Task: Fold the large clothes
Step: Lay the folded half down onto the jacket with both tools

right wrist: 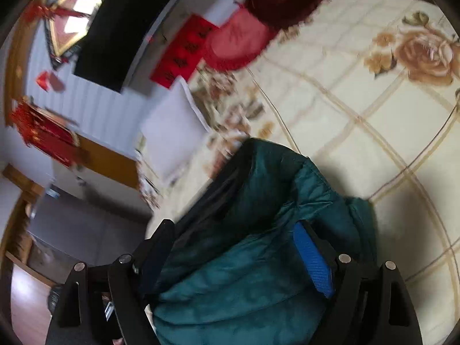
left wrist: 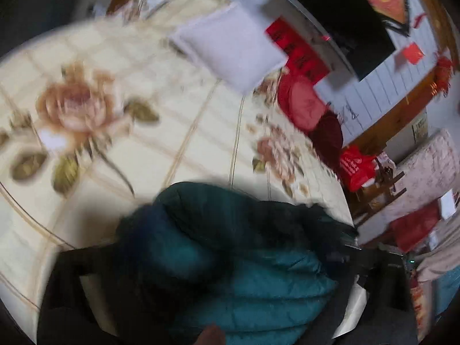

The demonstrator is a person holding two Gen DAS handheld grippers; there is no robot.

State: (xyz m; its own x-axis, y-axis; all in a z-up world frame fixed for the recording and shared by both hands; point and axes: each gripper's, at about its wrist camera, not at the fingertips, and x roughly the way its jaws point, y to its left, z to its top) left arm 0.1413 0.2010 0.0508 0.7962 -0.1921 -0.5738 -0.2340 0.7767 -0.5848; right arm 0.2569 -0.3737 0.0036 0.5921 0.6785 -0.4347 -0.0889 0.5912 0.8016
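A dark teal padded jacket (left wrist: 258,273) lies bunched on a cream bedspread with a rose print (left wrist: 172,115). In the left wrist view it fills the bottom of the blurred picture. My left gripper (left wrist: 212,258) stands over it, its dark fingers far apart at either side, open, with the jacket bulging between them. In the right wrist view the jacket (right wrist: 258,195) runs up between the fingers of my right gripper (right wrist: 233,233). That gripper is open too: its blue pad (right wrist: 313,261) shows bare on the right, and the left finger (right wrist: 161,241) stands clear of the cloth.
A white pillow (left wrist: 230,46) and red cushions (left wrist: 304,103) lie at the far end of the bed. A black screen (left wrist: 339,17) hangs on the wall behind. A red bag (left wrist: 356,166) and wooden furniture (left wrist: 382,184) stand past the bed's edge. The bedspread (right wrist: 373,115) lies bare beside the jacket.
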